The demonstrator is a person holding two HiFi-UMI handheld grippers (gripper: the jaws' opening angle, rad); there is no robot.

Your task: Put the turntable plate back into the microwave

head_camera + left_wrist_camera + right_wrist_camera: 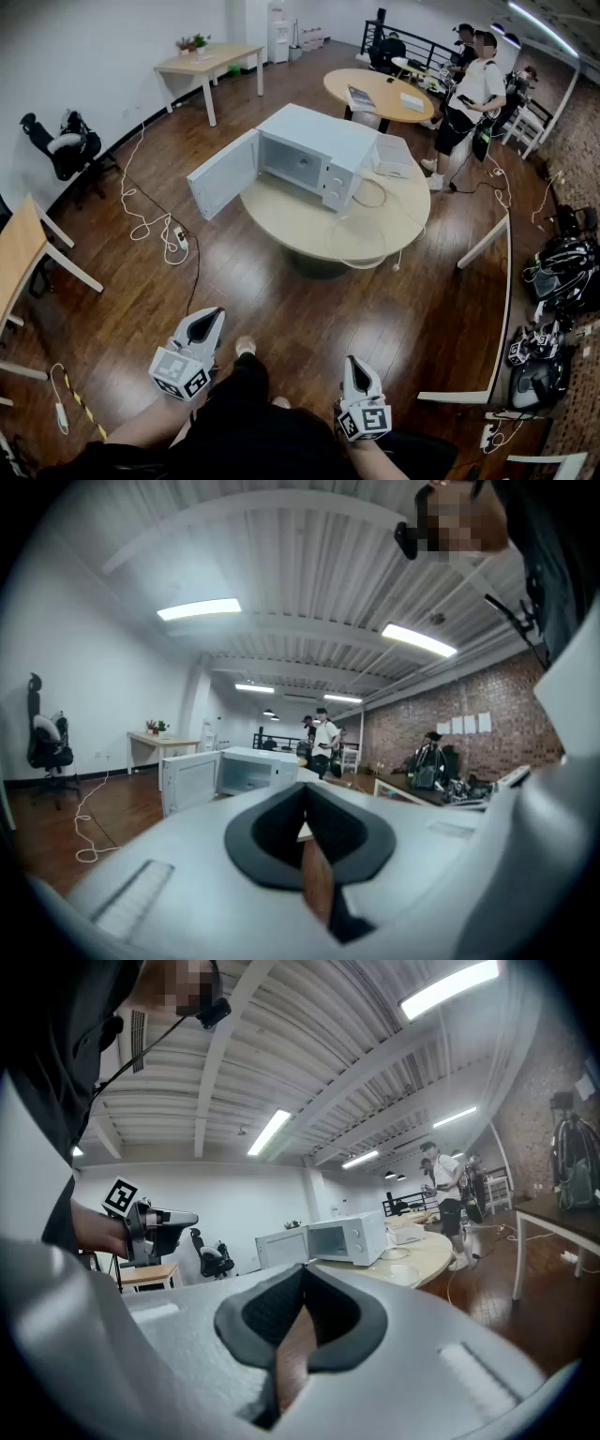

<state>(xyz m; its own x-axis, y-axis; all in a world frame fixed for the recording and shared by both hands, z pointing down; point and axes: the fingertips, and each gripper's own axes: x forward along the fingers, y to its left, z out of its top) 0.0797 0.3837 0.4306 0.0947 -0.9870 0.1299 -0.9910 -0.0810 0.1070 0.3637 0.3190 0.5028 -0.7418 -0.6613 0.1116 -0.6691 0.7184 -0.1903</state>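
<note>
Two claws hang low in front of the person, well apart from the work. The left claw [208,321] and the right claw [354,367] each have their jaws pressed together with nothing between them, as both gripper views show.

The microwave [314,155] sits on the round worktop [291,225] across a stretch of wooden floor [281,319]. Its door [223,173] is swung wide to the left and the cavity looks bare. The turntable plate [361,239] appears to be the clear glass disc lying flat on the worktop, just in front of the microwave and to its right. It is faint, so I judge this from its round outline.

The task seems to be at its very start, with the approach not yet made and the plate untouched. The next move calls for walking up to the worktop and opening a claw. The claw then has to take the plate by its rim, probably with the other steadying it. The glass is likely slick and thin at the edge, so a level carry into the open cavity looks wise.
</note>
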